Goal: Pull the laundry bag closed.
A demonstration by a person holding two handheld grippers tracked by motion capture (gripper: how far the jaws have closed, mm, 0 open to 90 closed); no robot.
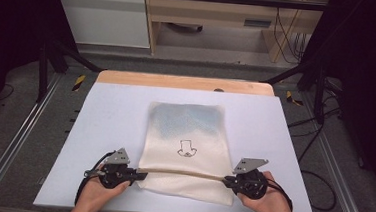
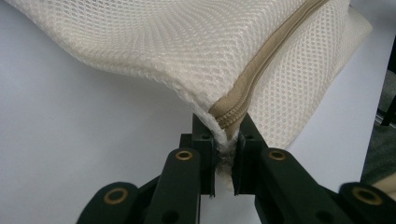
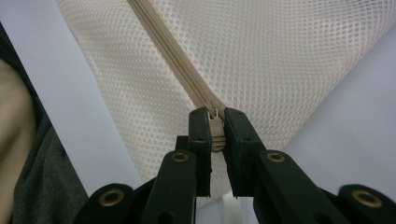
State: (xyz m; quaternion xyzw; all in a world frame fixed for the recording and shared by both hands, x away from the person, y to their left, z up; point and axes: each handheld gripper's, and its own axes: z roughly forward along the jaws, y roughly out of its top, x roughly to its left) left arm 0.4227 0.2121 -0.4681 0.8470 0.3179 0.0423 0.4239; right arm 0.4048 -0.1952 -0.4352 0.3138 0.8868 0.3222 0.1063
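Note:
A cream mesh bag (image 1: 187,126) lies on the white table, with a small black drawing on its front and something bluish showing through its far half. A tan zipper (image 1: 186,174) runs across its near end, lifted slightly off the table between the two grippers. My left gripper (image 1: 141,174) is shut on the bag's left corner (image 2: 223,135), at the zipper's end (image 2: 261,70). My right gripper (image 1: 225,180) is shut on the zipper pull (image 3: 215,122) at the right end of the zipper (image 3: 173,56). A hand holds each gripper at the table's near edge.
The white table top (image 1: 105,120) has a wooden strip (image 1: 185,82) along its far edge. Metal rails (image 1: 18,134) run down both sides, black frame posts stand behind, and cables (image 1: 316,185) lie on the floor at the right.

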